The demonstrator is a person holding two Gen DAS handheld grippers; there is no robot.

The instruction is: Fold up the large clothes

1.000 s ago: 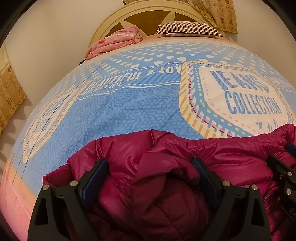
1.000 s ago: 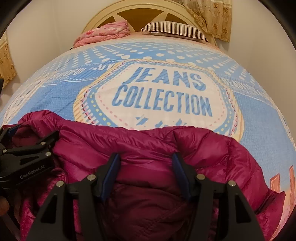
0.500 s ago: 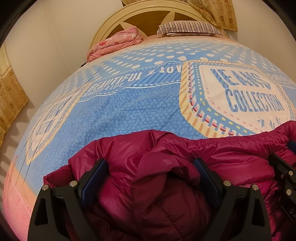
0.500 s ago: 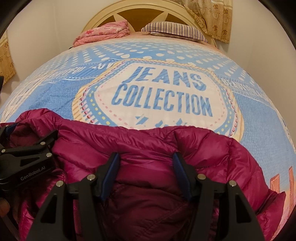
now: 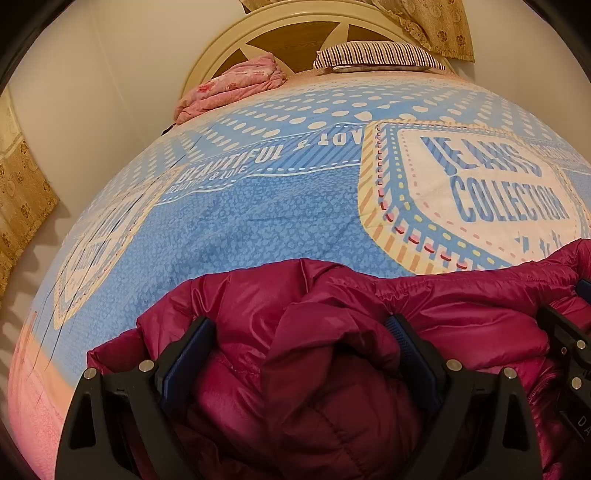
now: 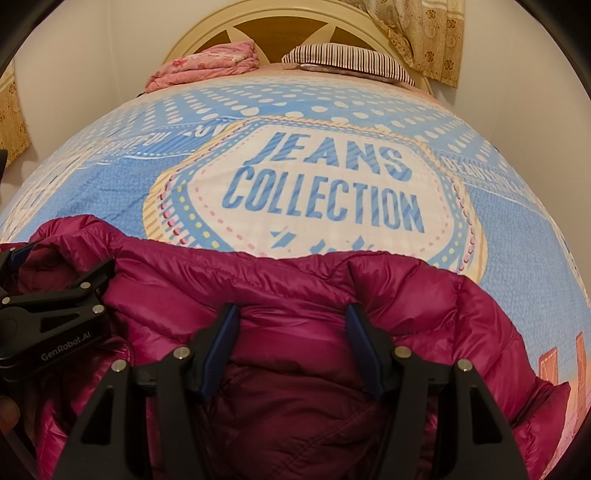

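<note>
Left tongs (image 5: 301,343): the two black arms with blue pads stand wide apart, and a bulging mass of the shiny magenta quilted down jacket (image 5: 332,350) fills the gap between them. The pads press against the padded fabric on both sides; whether they clamp it firmly cannot be told. In the right wrist view the left tongs (image 6: 55,280) appear at the left edge, lying on the jacket's left portion.

Right tongs (image 6: 291,332): the arms stand parted, narrower than the left pair, with a fold of the jacket (image 6: 295,295) between the blue pads. Pad contact is visible on both sides; a firm grip cannot be confirmed. In the left wrist view, part of the right tongs (image 5: 569,332) shows at the right edge, just beside the jacket's upper hem.

Jacket position: bunched at the near end of the bed, directly under both tongs, its far edge overlapping the lower border of the white badge printed "JEANS COLLECTION" (image 6: 325,192).

Support surface: a light-blue printed bedspread (image 5: 258,229) with white dots and lettering covers the bed.

Far end: a crumpled pink floral blanket (image 5: 232,85) lies at the left, and a striped pillow (image 5: 373,55) at the right, well apart from the jacket. Behind them stands a cream arched headboard (image 6: 295,26) with brown panels. Gold patterned curtains (image 6: 424,40) hang at the upper right.
</note>
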